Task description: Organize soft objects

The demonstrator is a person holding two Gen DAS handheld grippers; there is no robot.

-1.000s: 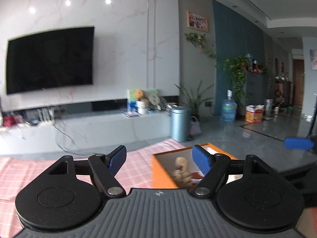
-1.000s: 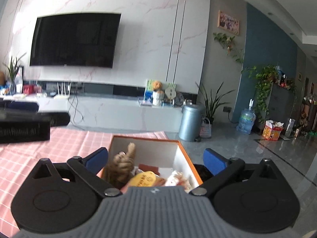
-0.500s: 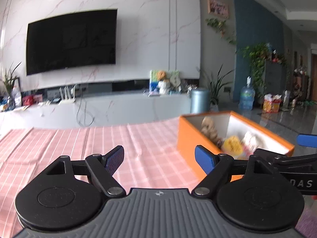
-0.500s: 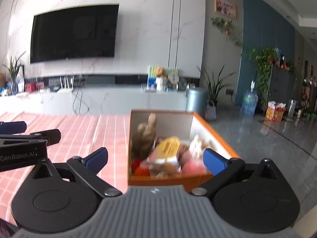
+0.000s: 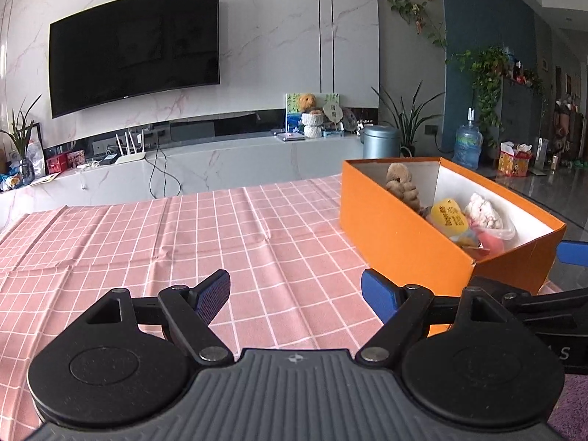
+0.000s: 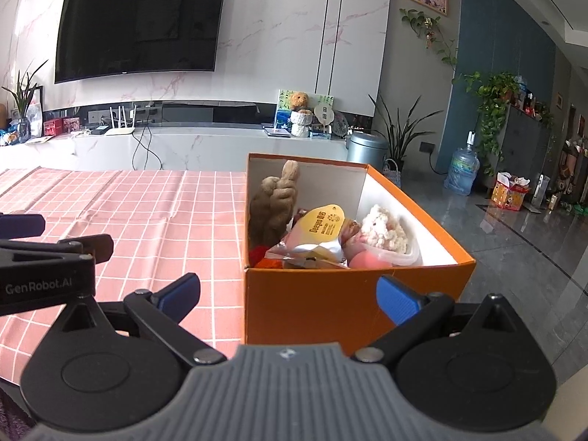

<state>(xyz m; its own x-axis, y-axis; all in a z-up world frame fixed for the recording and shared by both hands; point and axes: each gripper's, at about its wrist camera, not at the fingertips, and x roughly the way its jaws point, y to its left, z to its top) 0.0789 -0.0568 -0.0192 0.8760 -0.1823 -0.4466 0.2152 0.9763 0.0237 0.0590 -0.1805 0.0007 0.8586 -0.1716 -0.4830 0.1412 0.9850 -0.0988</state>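
An orange cardboard box (image 6: 330,305) (image 5: 397,228) stands at the right end of a pink checked tablecloth (image 5: 220,242). Inside it lie a brown plush toy (image 6: 275,202) (image 5: 402,183), a yellow packet (image 6: 323,224) (image 5: 450,217), a white fluffy toy in a clear bag (image 6: 382,231) (image 5: 485,211) and something red. My right gripper (image 6: 290,294) is open just in front of the box's near wall, empty. To the left of the box, my left gripper (image 5: 296,292) hangs open over bare cloth with nothing between its fingers.
The table's right edge runs just past the box, with grey tiled floor (image 6: 514,242) beyond. A white TV bench (image 5: 220,161) and a wall television (image 5: 136,47) stand behind the table. A metal bin (image 6: 365,149), plants and a water bottle (image 6: 461,169) stand further right.
Both grippers have sunk and tipped downward, so the tablecloth and the box fill more of each view. The left gripper's view has swung left, away from over the box. Both stayed open.
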